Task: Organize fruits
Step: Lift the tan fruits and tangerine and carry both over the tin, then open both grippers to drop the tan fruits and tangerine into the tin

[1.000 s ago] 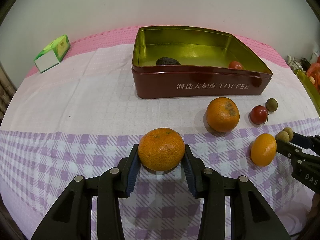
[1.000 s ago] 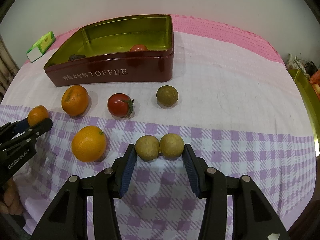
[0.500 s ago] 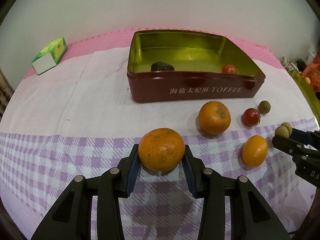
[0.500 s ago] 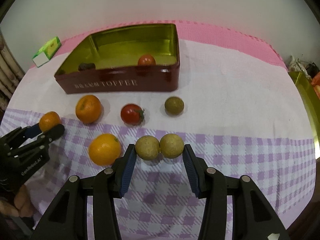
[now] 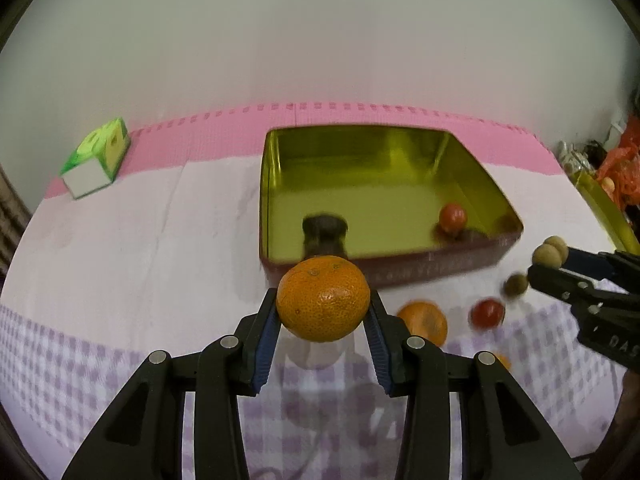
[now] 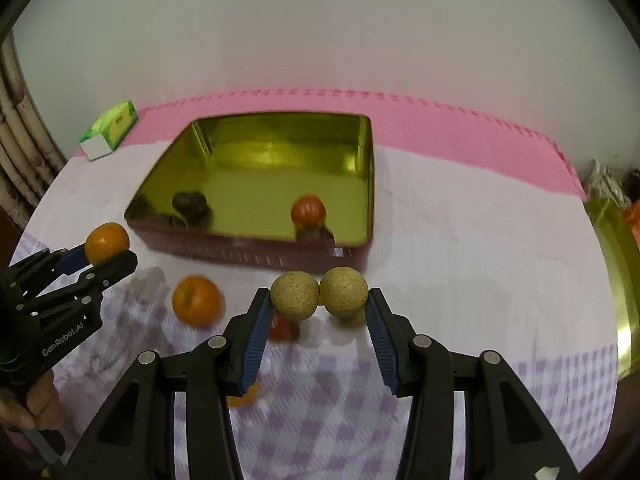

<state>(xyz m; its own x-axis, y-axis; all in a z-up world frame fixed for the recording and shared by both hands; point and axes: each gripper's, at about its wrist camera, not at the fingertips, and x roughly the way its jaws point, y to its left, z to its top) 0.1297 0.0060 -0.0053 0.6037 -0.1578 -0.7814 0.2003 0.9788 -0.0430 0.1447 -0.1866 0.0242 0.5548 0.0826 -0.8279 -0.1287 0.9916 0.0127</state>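
Note:
My left gripper [image 5: 322, 312] is shut on an orange mandarin [image 5: 322, 298] and holds it in the air in front of the red toffee tin [image 5: 420, 270]. My right gripper [image 6: 319, 300] is shut on two tan longans [image 6: 319, 295] side by side, also lifted, just before the tin's [image 6: 256, 254] front wall. Inside the gold-lined tin lie a dark fruit [image 5: 324, 228] and a small tomato [image 5: 453, 217]. On the cloth remain an orange [image 6: 197, 300], a tomato [image 5: 487, 313], a brown longan [image 5: 516, 284] and another orange [image 6: 240, 398] partly hidden by my fingers.
A green and white carton [image 5: 96, 158] sits at the back left on the pink mat. A gold tray edge [image 6: 618, 276] runs along the right side. A hand [image 6: 36, 404] holds the left gripper [image 6: 106, 254] at the left of the right wrist view.
Both grippers have risen off the cloth with their fruit and moved toward the tin, which now sits lower and closer in both views. The fruit left on the cloth has dropped beneath the fingers.

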